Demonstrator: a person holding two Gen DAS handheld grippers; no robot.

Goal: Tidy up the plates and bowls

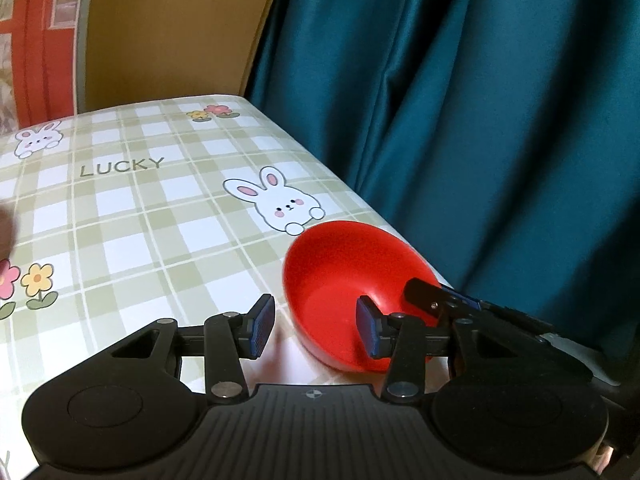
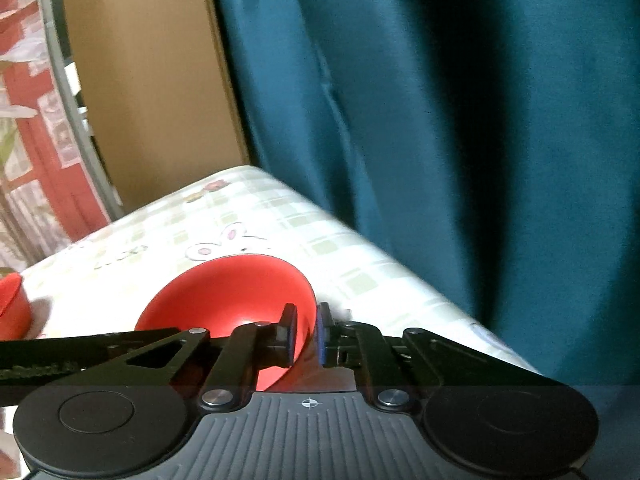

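R tongs were clenched on the red bowl, pads pinching its near rim wall, one inside and one outside. L tongs sat released, jaws apart and straddling the bowl's other side: one pad inside the bowl, the other over the tablecloth, neither pressing that I could see.

Largest first: teal curtain filled the bkgd right behind the table edge. Table w/ bunny-check cloth came next. The bowl sat near that curtain-side edge, tilted a bit toward the cams.

Risks, my read: thin rim pinch on smooth plastic could slip or swing the bowl on lift. The bowl was close to the edge, so a nudge from the L pad might push it off. Two tongs crowded on one rim could clash.

Contents: bowl looked empty. A second red item showed at far left in R cam, too cropped to ID.
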